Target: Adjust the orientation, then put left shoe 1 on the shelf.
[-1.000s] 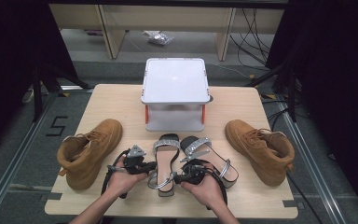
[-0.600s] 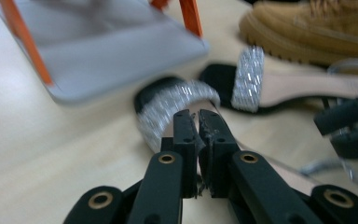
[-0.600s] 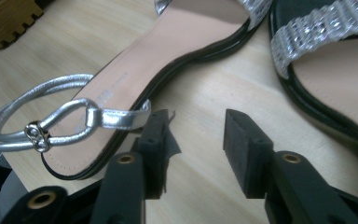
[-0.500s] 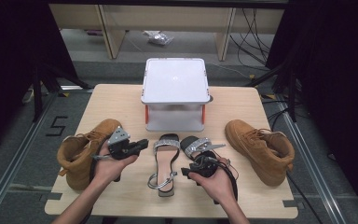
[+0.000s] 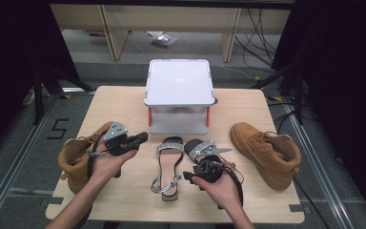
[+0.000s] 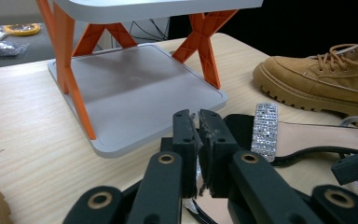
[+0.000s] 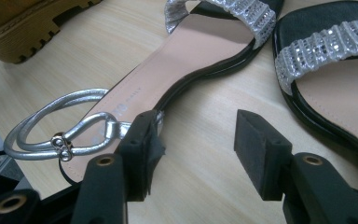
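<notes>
Two strappy sandals are laid at the centre of the high view, the left sandal beside the right sandal; each is judged light, with a stiff sole and a soft strap best pinched. The left gripper is held raised at centre left, jaws closed on nothing. The right gripper is held low at lower centre, jaws parted

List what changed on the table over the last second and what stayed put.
The left gripper lifted off the left sandal and swung left and up toward the left boot; its jaws are shut, holding nothing. The right gripper stays low beside the right sandal, jaws open. Both sandals, both boots and the white stand kept their places.
</notes>
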Action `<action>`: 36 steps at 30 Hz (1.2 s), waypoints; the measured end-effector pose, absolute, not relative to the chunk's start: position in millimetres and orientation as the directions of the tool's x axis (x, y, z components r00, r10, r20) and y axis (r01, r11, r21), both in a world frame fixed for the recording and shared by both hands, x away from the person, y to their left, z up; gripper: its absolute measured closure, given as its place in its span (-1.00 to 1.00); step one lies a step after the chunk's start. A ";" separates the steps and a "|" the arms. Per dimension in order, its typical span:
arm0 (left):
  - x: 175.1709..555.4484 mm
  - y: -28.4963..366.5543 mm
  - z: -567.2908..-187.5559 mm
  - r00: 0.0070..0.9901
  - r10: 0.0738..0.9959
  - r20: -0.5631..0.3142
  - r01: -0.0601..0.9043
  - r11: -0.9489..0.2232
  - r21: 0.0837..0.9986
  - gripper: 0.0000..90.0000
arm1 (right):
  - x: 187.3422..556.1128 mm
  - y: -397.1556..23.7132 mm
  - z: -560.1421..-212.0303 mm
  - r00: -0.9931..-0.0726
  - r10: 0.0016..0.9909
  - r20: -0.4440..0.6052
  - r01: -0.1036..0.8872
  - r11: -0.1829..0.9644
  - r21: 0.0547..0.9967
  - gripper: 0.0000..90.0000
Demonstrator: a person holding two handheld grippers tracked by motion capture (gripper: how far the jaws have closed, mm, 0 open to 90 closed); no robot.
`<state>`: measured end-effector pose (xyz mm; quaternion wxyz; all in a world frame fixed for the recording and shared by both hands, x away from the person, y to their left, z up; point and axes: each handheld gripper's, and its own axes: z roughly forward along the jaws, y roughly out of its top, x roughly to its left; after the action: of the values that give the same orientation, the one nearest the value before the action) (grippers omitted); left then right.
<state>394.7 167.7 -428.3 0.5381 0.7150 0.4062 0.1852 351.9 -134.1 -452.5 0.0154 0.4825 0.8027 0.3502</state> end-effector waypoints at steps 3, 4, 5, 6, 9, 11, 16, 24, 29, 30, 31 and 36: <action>394.7 168.5 -428.7 0.597 0.783 -0.174 0.379 -0.083 0.922 0.88 | 354.0 -133.1 -450.6 -0.536 0.785 0.310 0.762 0.292 0.579 0.12; 394.4 168.7 -428.0 0.592 0.786 -0.175 0.380 -0.081 0.921 0.88 | 355.7 -133.7 -451.4 -0.542 0.788 0.292 0.754 0.302 0.584 0.12; 394.3 168.9 -427.3 0.590 0.789 -0.172 0.380 -0.083 0.921 0.88 | 356.5 -132.6 -451.8 -0.548 0.783 0.295 0.751 0.304 0.586 0.12; 394.4 169.1 -426.0 0.591 0.788 -0.170 0.378 -0.085 0.922 0.88 | 355.9 -131.4 -451.5 -0.541 0.787 0.297 0.756 0.300 0.581 0.11; 397.4 169.7 -420.5 0.589 0.790 -0.171 0.366 -0.073 0.928 0.87 | 356.9 -128.1 -451.6 -0.543 0.787 0.292 0.751 0.300 0.588 0.10; 401.8 169.7 -416.4 0.589 0.790 -0.168 0.358 -0.069 0.931 0.87 | 357.6 -124.9 -449.3 -0.530 0.791 0.306 0.761 0.284 0.583 0.09; 411.7 167.6 -405.8 0.586 0.795 -0.155 0.335 -0.064 0.940 0.86 | 361.4 -113.7 -440.4 -0.482 0.814 0.323 0.780 0.231 0.581 0.01; 437.9 157.5 -387.4 0.579 0.802 -0.144 0.300 -0.045 0.953 0.87 | 372.9 -96.5 -439.7 -0.478 0.826 0.301 0.780 0.241 0.577 -0.06; 455.4 150.2 -382.8 0.574 0.807 -0.136 0.296 -0.049 0.954 0.90 | 378.7 -88.4 -439.7 -0.473 0.833 0.288 0.784 0.248 0.569 -0.07; 458.4 148.7 -382.7 0.574 0.806 -0.143 0.299 -0.044 0.953 0.90 | 379.1 -85.9 -439.7 -0.470 0.833 0.292 0.789 0.248 0.561 -0.07; 460.9 147.3 -382.4 0.575 0.805 -0.146 0.300 -0.041 0.953 0.90 | 379.9 -84.0 -440.6 -0.476 0.832 0.285 0.785 0.256 0.564 -0.08; 473.9 142.1 -382.4 0.566 0.812 -0.142 0.298 -0.041 0.954 0.90 | 383.5 -65.2 -444.4 -0.465 0.840 0.279 0.814 0.282 0.507 -0.18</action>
<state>473.9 142.1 -382.4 0.5613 0.6839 0.4059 0.2291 383.5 -65.2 -444.4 0.0212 0.5166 0.8005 0.3032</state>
